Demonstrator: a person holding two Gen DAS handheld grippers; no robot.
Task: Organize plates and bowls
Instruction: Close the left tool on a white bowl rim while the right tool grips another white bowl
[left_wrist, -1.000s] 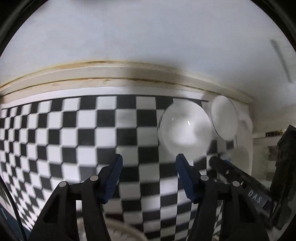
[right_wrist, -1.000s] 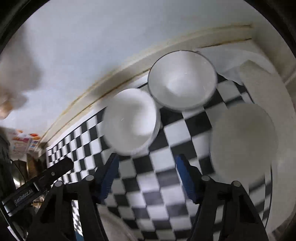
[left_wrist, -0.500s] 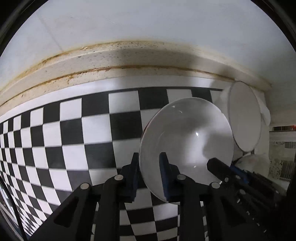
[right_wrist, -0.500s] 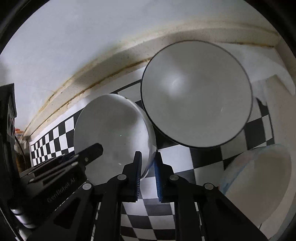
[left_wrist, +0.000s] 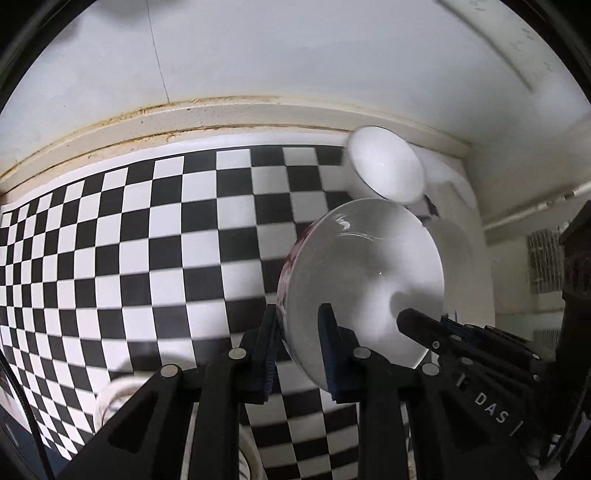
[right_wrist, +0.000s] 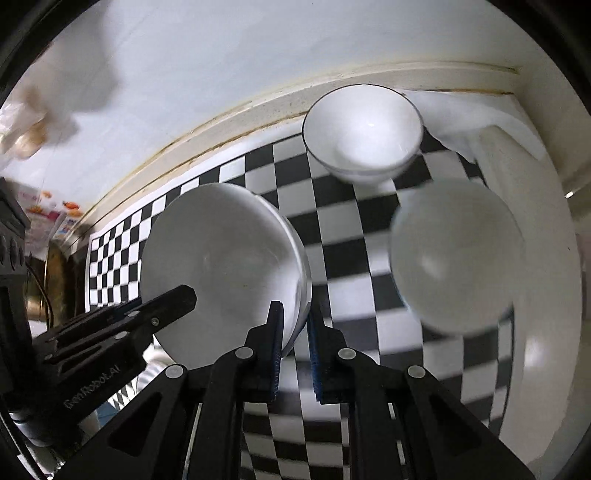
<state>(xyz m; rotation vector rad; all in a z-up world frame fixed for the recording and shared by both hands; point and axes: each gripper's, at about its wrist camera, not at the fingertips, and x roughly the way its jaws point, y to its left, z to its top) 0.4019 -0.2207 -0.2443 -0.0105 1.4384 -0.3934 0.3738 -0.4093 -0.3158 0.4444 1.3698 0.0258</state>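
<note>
Gripping one white bowl (left_wrist: 364, 280) from both sides, you are pinching its near-left rim in your left claw (left_wrist: 299, 343), the blue pads pressed on either side of the wall. Your right claw (right_wrist: 295, 339) is clamping the opposite rim of the same bowl, which in the right wrist view is lying up and to the left of that claw. Both sets of jaws have just been closing, with the bowl's rim between them. The bowl is sitting tilted above the black-and-white checkered table (left_wrist: 147, 240), apparently clear of it, though the blur leaves that unsure.

Beyond your right claw, a dark-rimmed bowl (right_wrist: 364, 133) is standing upright near the back edge of the table. To that claw's right, a smaller bowl (right_wrist: 456, 258) is resting on a large white plate (right_wrist: 546, 295), its outline smeared. Near your left claw, at lower left, a ribbed white rim (left_wrist: 110, 398) is showing only partly.
</note>
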